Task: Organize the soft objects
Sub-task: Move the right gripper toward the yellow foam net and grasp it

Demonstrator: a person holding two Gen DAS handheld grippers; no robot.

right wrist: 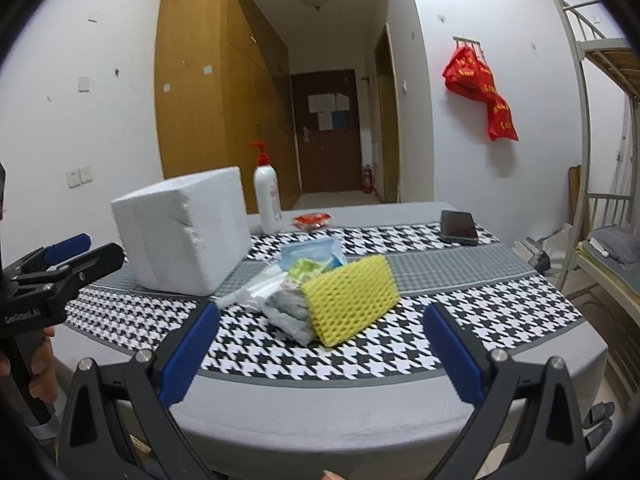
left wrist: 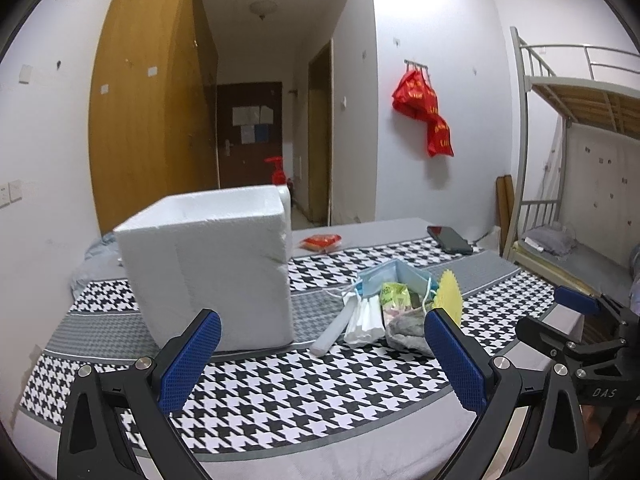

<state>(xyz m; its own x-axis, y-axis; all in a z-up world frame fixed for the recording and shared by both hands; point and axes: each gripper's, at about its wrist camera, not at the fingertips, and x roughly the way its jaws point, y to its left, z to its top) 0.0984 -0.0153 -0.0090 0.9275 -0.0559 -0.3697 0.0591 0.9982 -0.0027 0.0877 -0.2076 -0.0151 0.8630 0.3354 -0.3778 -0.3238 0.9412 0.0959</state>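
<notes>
A pile of soft things lies mid-table: a yellow sponge (right wrist: 351,299) (left wrist: 449,291), a grey cloth (right wrist: 286,312) (left wrist: 406,330), a blue face mask (right wrist: 316,251) (left wrist: 390,278), a green-printed packet (left wrist: 394,296) and white wrapped strips (left wrist: 360,320). Left of the pile stands a white foam box (left wrist: 208,268) (right wrist: 182,236). My left gripper (left wrist: 320,356) is open near the table's front edge, with the box and pile ahead of it. My right gripper (right wrist: 320,350) is open too, short of the sponge. Neither holds anything.
The table carries a houndstooth cloth (right wrist: 460,304). At the back stand a white pump bottle (right wrist: 267,196), a small red packet (right wrist: 312,221) (left wrist: 320,242) and a black phone (right wrist: 459,226) (left wrist: 450,240). A bunk bed (left wrist: 576,160) stands to the right. Red bags (right wrist: 482,88) hang on the wall.
</notes>
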